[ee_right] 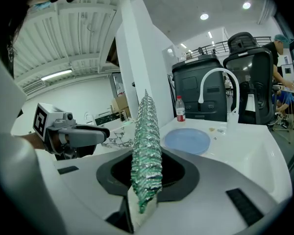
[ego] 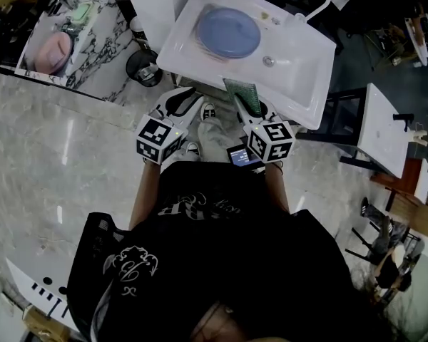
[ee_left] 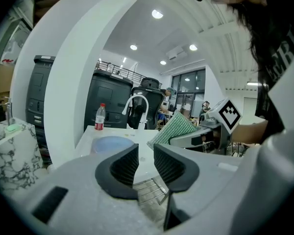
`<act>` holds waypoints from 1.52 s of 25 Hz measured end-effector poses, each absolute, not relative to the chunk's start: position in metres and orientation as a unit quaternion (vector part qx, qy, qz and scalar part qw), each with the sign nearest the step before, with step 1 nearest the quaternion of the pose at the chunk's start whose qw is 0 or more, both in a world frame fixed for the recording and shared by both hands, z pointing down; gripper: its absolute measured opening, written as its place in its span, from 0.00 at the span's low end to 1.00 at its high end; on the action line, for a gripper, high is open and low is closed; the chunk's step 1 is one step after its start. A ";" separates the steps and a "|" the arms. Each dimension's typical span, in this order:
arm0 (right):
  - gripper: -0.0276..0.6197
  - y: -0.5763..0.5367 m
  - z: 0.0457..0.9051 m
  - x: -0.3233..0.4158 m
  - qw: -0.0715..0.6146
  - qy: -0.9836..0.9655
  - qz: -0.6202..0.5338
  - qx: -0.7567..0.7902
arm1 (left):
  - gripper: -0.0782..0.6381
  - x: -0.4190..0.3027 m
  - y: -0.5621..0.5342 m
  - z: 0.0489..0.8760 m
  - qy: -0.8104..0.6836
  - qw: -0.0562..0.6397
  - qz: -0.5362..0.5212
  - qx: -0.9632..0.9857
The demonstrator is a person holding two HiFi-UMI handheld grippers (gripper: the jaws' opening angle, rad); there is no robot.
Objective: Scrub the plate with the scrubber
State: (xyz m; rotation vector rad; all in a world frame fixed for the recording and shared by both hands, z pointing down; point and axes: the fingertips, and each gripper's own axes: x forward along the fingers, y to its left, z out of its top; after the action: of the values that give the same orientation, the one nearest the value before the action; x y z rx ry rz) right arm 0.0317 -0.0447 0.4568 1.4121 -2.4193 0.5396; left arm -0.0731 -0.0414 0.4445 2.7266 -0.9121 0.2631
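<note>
We are holding the right gripper (ee_right: 146,174) with its jaws pressing on the scrubber (ee_right: 147,146), a green, woven-looking pad, and we are gripping it by its near end. In the right gripper view the pad is standing on edge, its flat faces turning left and right, and its long axis is running straight out from the jaws and slightly upward, pointing towards the sink (ego: 303,66). From the head view the scrubber is reaching over the near rim of the sink, its free end aiming roughly at the plate (ego: 228,32) but staying well apart from it. The plate, blue and round, is lying flat on the raised left part of the sink, near the white faucet (ee_right: 213,84) and a small red-capped bottle (ee_left: 100,117) standing at the back edge. We are carrying the left gripper (ee_left: 146,154) just beside the right one, short of the sink's near rim, with its jaws standing a narrow gap apart and nothing sitting between the ribbed pads (ee_left: 125,163). Through that gap we are seeing only the sink top and a metal rack below. In the left gripper view the scrubber is showing its broad face, slanting up to the left from the right gripper's jaws.
</note>
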 end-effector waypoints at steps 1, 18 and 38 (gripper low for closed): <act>0.18 -0.051 0.457 0.033 0.145 -0.839 0.188 0.489 | 0.24 -0.073 -0.047 0.445 -0.315 0.128 0.090 0.936; 0.18 -0.216 0.468 0.065 0.180 -0.846 0.156 0.477 | 0.24 -0.041 -0.178 0.493 -0.297 0.158 0.163 0.927; 0.18 -0.396 0.579 0.105 0.281 -0.812 0.161 0.486 | 0.25 0.004 -0.259 0.570 -0.237 0.182 0.253 0.920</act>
State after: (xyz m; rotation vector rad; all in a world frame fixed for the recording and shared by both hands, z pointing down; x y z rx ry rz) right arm 0.1053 -0.3960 0.5792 1.3037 -2.1754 0.4304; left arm 0.0044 -0.2586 0.5705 2.5970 -0.6695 0.7144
